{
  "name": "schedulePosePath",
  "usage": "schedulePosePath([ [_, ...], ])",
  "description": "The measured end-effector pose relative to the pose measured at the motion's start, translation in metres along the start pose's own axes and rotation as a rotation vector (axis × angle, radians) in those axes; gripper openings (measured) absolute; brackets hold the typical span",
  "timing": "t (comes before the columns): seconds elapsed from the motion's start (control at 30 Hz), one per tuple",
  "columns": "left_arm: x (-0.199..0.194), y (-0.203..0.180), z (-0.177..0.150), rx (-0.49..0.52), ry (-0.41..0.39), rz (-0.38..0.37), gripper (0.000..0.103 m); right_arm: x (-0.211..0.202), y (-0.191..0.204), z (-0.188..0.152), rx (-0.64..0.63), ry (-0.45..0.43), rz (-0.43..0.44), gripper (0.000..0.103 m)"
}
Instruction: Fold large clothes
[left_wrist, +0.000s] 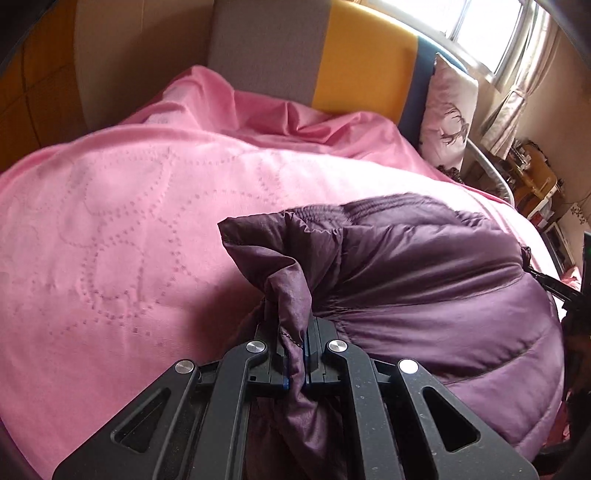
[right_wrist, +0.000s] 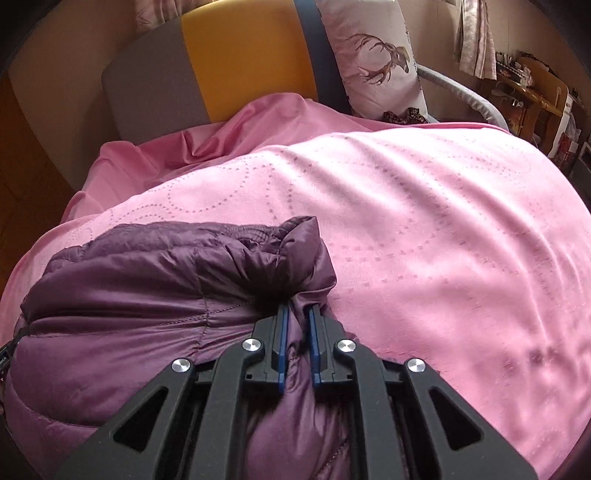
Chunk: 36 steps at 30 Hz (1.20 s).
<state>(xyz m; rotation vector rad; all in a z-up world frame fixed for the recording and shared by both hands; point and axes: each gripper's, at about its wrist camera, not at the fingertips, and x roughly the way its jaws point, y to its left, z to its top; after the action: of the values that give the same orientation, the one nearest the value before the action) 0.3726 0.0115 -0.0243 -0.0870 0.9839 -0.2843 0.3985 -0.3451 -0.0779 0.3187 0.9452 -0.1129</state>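
2 grippers, 1 purple jacket: left gripper and right gripper are each pinching its fabric between narrow fingers, above 1 pink blanket.

Both grippers clamped on cloth

The left gripper has its jaws nearly together, pinching a thin fold of the jacket (blue pads barely show). The right gripper grips a thicker bunch, so its jaws stand a little apart, fingers pointing forward and slightly down.
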Motion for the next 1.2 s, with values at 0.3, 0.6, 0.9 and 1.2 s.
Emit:
schedulePosePath([
  [0.3,0.004,0.0,-0.005,-0.004,-0.015,0.053,0.017,-0.004,-0.01,-0.002,0.024,-0.016,0.03,0.025],
  [0.6,-0.099,-0.032,-0.034,-0.024,-0.265,0.062,0.053,-0.109,0.028,-0.03,-0.094,-0.189,0.155,0.062],
  [0.9,-0.067,-0.049,-0.094,-0.039,-0.157,0.107,0.066,-0.09,0.095,-0.113,-0.327,-0.125,0.12,0.085],
  [1.2,-0.073,-0.038,-0.102,-0.079,-0.173,0.125,0.072,-0.105,0.081,-0.114,-0.259,-0.073,0.088,0.089],
])
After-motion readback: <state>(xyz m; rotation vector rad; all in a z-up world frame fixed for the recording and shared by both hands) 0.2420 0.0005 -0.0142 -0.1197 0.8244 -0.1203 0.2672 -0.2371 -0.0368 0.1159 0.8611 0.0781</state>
